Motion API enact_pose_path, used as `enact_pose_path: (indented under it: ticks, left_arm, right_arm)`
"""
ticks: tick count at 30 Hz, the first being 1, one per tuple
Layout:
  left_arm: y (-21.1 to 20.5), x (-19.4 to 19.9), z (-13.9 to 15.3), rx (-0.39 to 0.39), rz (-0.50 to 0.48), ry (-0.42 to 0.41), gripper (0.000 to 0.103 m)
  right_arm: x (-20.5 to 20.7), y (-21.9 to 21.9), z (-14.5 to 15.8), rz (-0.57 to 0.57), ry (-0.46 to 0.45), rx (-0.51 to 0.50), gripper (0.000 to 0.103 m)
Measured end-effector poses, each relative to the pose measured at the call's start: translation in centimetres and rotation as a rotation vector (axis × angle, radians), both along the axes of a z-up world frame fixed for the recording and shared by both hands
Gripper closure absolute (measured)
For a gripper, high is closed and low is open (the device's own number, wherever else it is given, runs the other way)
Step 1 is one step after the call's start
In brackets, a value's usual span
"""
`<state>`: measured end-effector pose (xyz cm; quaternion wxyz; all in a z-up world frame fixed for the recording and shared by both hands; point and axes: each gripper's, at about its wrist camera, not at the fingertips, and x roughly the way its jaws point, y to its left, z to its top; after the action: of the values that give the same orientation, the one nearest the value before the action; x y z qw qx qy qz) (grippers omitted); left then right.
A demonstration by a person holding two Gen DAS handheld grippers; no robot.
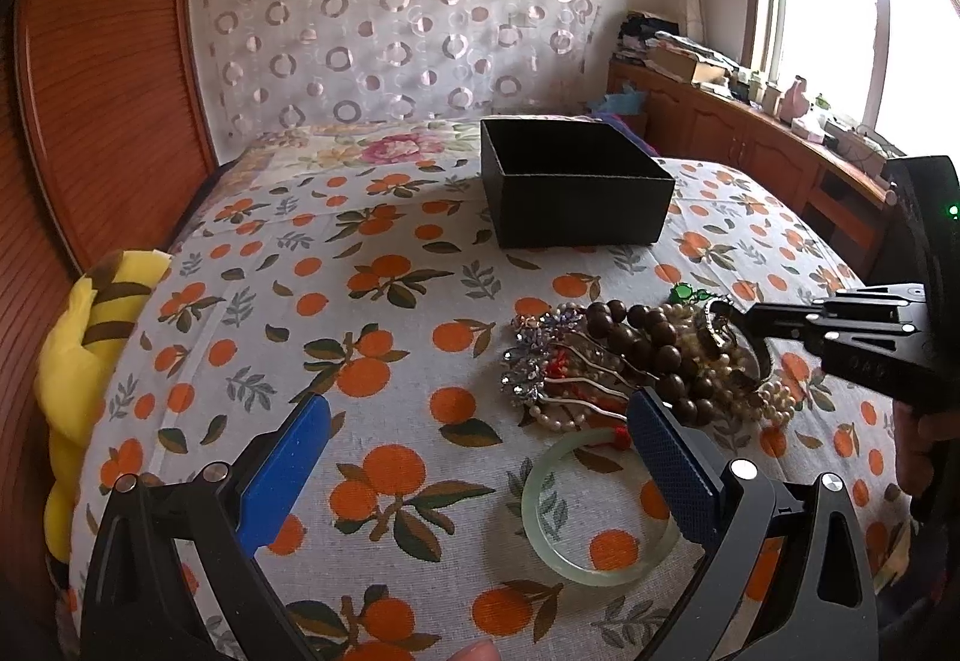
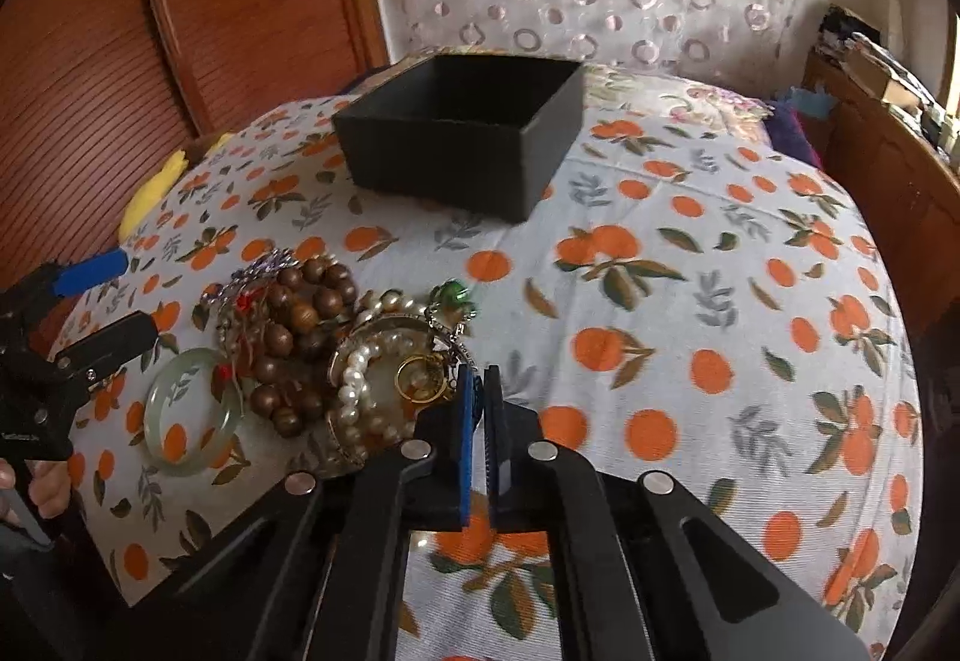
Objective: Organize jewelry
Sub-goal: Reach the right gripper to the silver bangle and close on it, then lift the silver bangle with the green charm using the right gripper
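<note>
Jewelry pile [image 2: 336, 355] lying on the orange-print cloth [image 2: 690, 301], on the near side of an open black box [image 2: 462, 145] that stands apart from it and, as far as its interior shows, holds nothing. The pile comprises a strand of brown wooden beads [image 2: 300, 313], loops of pearls [image 2: 366, 367], a gold ring [image 2: 420, 379], a green-stoned piece [image 2: 453, 295] on a thin chain [image 2: 459, 340], and silver-toned crystal hairpins [image 1: 534, 361]; a pale jade bangle [image 1: 594, 511] lies flat just beside the heap. The strands overlap and are likely to drag one another when lifted.

Right gripper [image 2: 480, 391], with its blue pads nearly together, tips at the edge of the pile where the chain ends; whether the chain is actually pinched between them cannot be told. Left gripper [image 1: 480, 439] spread wide, poised low over the cloth with the bangle partly between its fingers, gripping nothing.

Judged step: first pick from the heap, sorting barely begun. The next move calls for a slow lift that frees one piece from the tangle, then a carry over the box rim before release
</note>
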<state>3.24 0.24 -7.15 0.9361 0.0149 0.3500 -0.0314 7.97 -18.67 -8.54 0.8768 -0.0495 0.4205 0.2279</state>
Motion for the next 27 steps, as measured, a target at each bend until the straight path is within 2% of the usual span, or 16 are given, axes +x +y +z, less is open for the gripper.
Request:
enact_pose_path:
  ticks: [10, 15, 19, 25, 26, 27]
  left_arm:
    - [-0.1, 0.1, -0.1, -0.004, 0.0, 0.007, 0.007]
    - [-0.2, 0.0, 0.0, -0.005, 0.001, 0.008, 0.007]
    - [-0.1, 0.0, 0.0, -0.006, 0.001, 0.009, 0.007]
    - [0.0, 0.0, 0.1, -0.011, 0.002, 0.008, 0.007]
    - [0.0, 0.0, 0.0, -0.013, 0.002, 0.009, 0.007]
    - [0.0, 0.0, 0.0, -0.01, 0.002, 0.01, 0.007]
  right_arm:
    - [-0.7, 0.1, 3.3, 0.007, -0.121, -0.015, 0.099]
    - [-1.2, 0.4, 5.3, 0.027, -0.192, -0.015, 0.103]
    - [-0.9, 0.4, 5.6, 0.026, -0.196, -0.028, 0.103]
    - [-0.3, -1.4, 3.4, -0.019, -0.134, -0.079, 0.102]
    - [-0.3, -1.8, 3.0, -0.036, -0.127, -0.091, 0.1]
    - [-0.4, -2.0, 2.6, -0.04, -0.118, -0.095, 0.09]
